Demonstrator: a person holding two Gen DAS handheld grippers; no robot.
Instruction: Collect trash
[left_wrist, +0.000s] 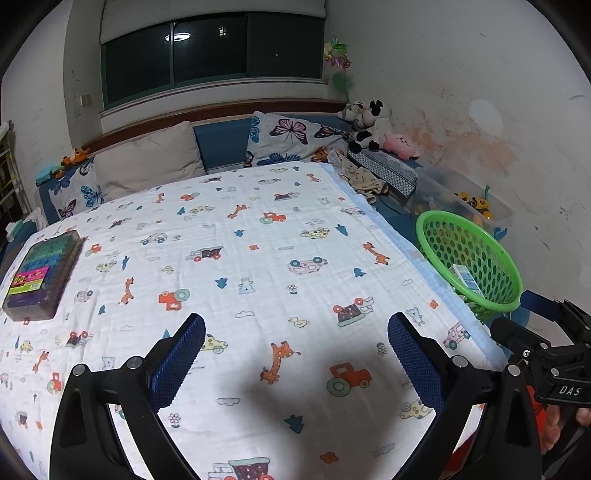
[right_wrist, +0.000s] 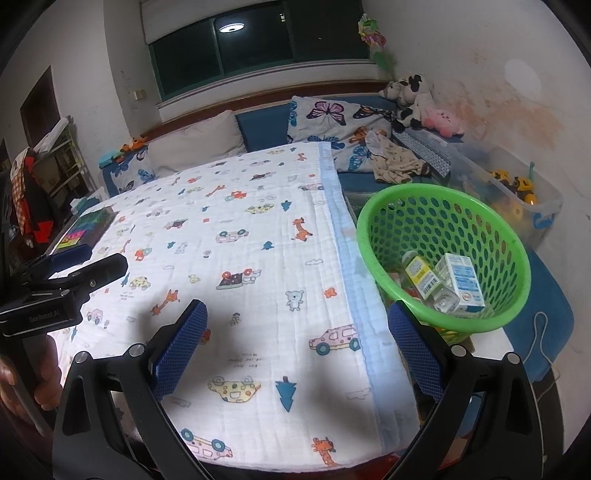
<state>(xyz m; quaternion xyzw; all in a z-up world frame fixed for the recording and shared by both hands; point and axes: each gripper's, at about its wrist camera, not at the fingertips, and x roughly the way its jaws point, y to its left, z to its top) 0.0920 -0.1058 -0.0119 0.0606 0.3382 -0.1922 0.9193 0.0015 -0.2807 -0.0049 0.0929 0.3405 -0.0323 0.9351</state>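
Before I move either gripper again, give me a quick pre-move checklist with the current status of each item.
1. Left gripper open and empty: ok.
2. Right gripper open and empty: ok.
3. Green basket upright at the blanket's right edge, mouth unobstructed: ok.
4. Trash already inside the basket: small carton and small bottle: ok.
5. Loose trash left on the printed blanket: none visible; only a clear box of coloured items at the left edge, whether it counts as trash: cannot tell.
6. Floor beyond the bed: cannot tell.
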